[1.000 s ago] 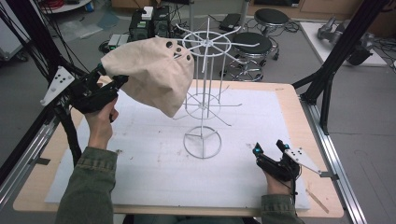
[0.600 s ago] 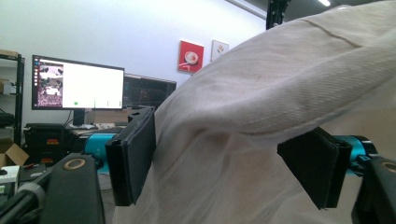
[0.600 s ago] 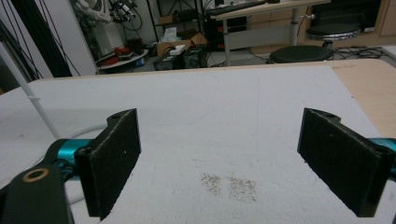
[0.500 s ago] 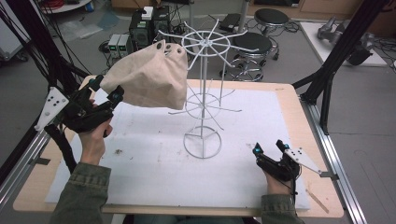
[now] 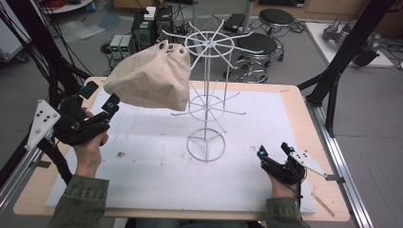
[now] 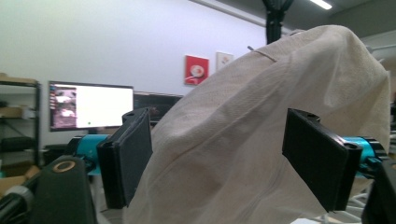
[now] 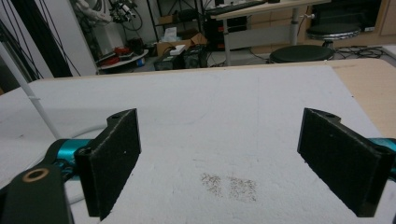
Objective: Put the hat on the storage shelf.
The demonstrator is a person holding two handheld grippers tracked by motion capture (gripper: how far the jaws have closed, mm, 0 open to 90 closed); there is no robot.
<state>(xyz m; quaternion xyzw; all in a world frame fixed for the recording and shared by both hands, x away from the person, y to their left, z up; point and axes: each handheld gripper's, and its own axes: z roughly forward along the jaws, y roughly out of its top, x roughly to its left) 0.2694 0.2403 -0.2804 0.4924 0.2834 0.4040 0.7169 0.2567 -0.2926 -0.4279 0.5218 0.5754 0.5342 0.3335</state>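
Beige cap (image 5: pixel 151 83) hangs on wire rack (image 5: pixel 205 102) — left tool (image 5: pixel 100 105) just spread, right tool (image 5: pixel 273 151) agape.

I see the cloth bag (image 5: pixel 152 85) as coarse, matt, cream woven fabric, creased and soft, draped from the rack (image 5: pixel 205 102), which looks like thin white-coated metal wire with a smooth finish. My left gripper (image 5: pixel 97 111) and right gripper (image 5: pixel 272 151) carry jaws of matt black, slightly grainy plastic with glossy teal metal fittings. The surface (image 5: pixel 290 95) is pale wood under a rough, scuffed white foam sheet (image 5: pixel 142 161).
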